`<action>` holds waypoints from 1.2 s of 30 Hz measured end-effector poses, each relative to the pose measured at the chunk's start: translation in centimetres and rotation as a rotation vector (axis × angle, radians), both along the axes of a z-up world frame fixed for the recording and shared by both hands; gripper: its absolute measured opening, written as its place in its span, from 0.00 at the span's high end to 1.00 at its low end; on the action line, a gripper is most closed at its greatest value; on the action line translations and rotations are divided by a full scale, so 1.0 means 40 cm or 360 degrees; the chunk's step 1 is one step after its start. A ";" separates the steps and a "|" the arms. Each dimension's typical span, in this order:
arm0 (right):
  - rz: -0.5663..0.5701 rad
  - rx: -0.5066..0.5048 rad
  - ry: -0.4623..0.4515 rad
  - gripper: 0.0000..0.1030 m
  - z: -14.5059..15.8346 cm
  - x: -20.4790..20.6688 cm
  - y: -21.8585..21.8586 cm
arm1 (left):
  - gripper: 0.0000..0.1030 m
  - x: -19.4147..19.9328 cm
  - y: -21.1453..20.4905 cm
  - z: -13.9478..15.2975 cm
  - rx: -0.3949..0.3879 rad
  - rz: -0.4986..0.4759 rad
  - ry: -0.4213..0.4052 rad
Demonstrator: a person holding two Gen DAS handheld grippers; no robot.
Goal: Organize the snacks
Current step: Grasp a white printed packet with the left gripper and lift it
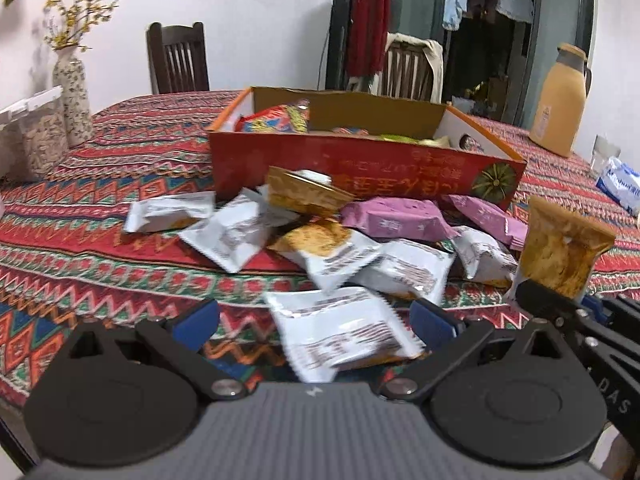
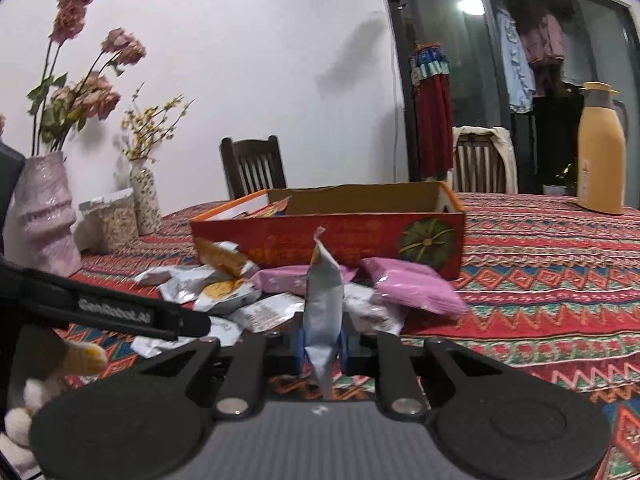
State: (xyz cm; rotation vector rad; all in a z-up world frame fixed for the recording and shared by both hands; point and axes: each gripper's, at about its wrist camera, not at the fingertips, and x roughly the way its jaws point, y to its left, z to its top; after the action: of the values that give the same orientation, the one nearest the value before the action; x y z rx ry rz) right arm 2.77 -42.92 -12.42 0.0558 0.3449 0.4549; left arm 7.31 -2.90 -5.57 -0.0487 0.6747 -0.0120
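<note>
only the left view shows right tongs [image 2: 322, 350] pinching a golden packet [image 1: 560, 248]; left tongs [image 1: 316, 320] wide.

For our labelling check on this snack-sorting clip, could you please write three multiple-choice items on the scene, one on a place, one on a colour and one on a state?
1. Where does the snack pile lie?
A. inside the box
B. on the tablecloth in front of the box
C. on a chair

2. What colour are the two matching packets nearest the box front?
A. pink
B. green
C. black

3. How is the right gripper?
A. wide open, empty
B. shut on a packet
C. out of view

Answers:
1 B: the packets are heaped against the red cardboard box, on the patterned tablecloth.
2 A: both wrappers are pink.
3 B: its blue pads pinch a yellow snack packet, held upright.
</note>
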 end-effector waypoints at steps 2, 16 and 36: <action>-0.0024 0.0016 0.0003 0.85 -0.001 0.006 -0.014 | 0.00 0.014 -0.026 -0.006 0.0033 -0.0002 0.0016; -0.0021 0.0064 0.0036 0.85 -0.018 0.018 -0.043 | 0.41 0.027 -0.064 -0.035 0.0080 0.0014 0.0024; -0.0019 0.0039 0.0008 0.85 0.001 -0.021 -0.021 | 0.85 -0.058 -0.008 0.005 -0.0046 -0.0094 -0.0087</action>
State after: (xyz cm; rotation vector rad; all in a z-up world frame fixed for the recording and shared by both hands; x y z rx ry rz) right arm 1.92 -43.77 -12.36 0.0828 0.3435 0.4471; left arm 5.00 -3.21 -5.38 -0.0560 0.6211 -0.0799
